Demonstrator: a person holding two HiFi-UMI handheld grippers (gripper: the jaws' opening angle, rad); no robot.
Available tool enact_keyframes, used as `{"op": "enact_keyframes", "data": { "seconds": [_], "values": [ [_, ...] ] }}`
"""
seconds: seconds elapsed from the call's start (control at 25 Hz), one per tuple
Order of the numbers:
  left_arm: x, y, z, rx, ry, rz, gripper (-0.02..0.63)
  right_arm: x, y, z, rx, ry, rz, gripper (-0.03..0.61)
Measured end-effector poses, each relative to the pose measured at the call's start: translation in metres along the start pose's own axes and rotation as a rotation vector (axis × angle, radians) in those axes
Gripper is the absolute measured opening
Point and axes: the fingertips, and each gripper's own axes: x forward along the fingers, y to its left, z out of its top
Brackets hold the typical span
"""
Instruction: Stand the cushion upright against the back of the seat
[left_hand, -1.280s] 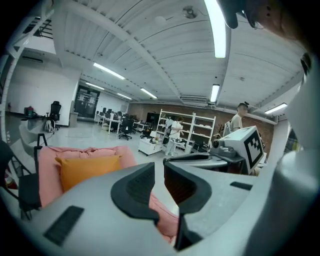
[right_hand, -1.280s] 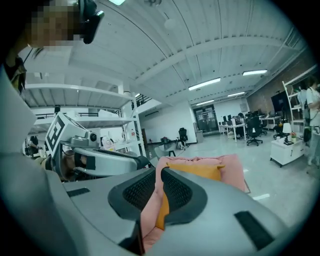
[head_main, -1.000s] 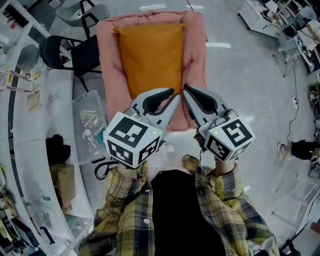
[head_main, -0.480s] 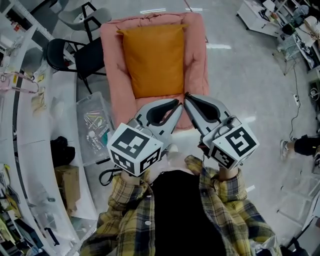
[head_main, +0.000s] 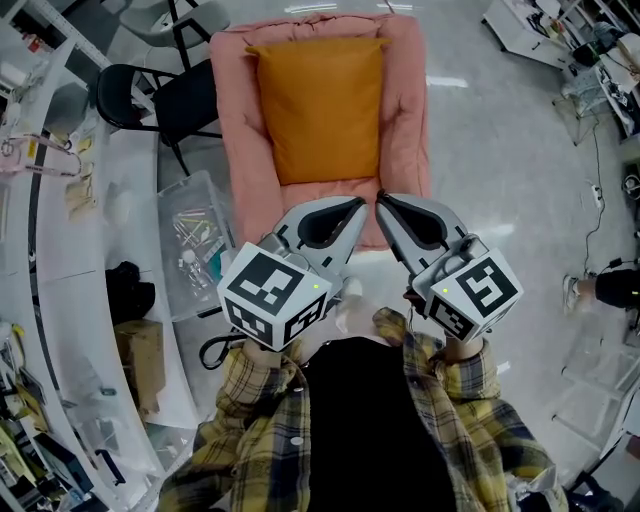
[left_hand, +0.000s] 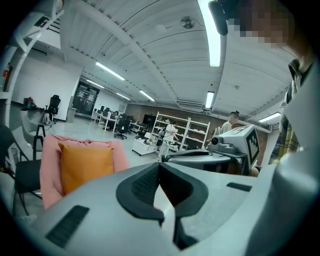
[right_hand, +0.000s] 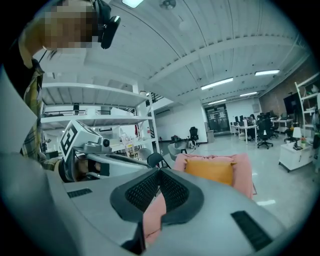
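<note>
An orange cushion (head_main: 322, 105) stands upright against the back of the pink padded seat (head_main: 237, 150); it also shows in the left gripper view (left_hand: 86, 165) and the right gripper view (right_hand: 210, 171). Both grippers hang side by side in front of the seat's near edge, apart from the cushion. My left gripper (head_main: 361, 203) is shut and empty; its jaws have just been closing with nothing between them, and their tips meet (left_hand: 160, 165). My right gripper (head_main: 379, 197) is shut too, tips together (right_hand: 160, 171), holding nothing.
A black chair (head_main: 160, 100) stands left of the seat. A clear plastic box (head_main: 190, 245) of small items and a cardboard box (head_main: 140, 360) sit by the curved white desk (head_main: 70, 300). Someone's foot (head_main: 600, 290) is at the right edge. Shiny open floor lies right of the seat.
Both grippers have drawn back from the seat, so seat and cushion sit farther up in the head view. The left jaws have closed. The cushion has not moved.
</note>
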Motion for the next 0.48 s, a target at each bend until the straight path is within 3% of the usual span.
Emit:
{"op": "enact_keyframes", "data": {
  "seconds": [0.48],
  "values": [
    [-0.0005,0.0013,-0.0019,0.015,0.014,-0.002,0.003,-0.0031,-0.0045,0.0057,-0.003,-0.006,0.004,0.026]
  ]
}}
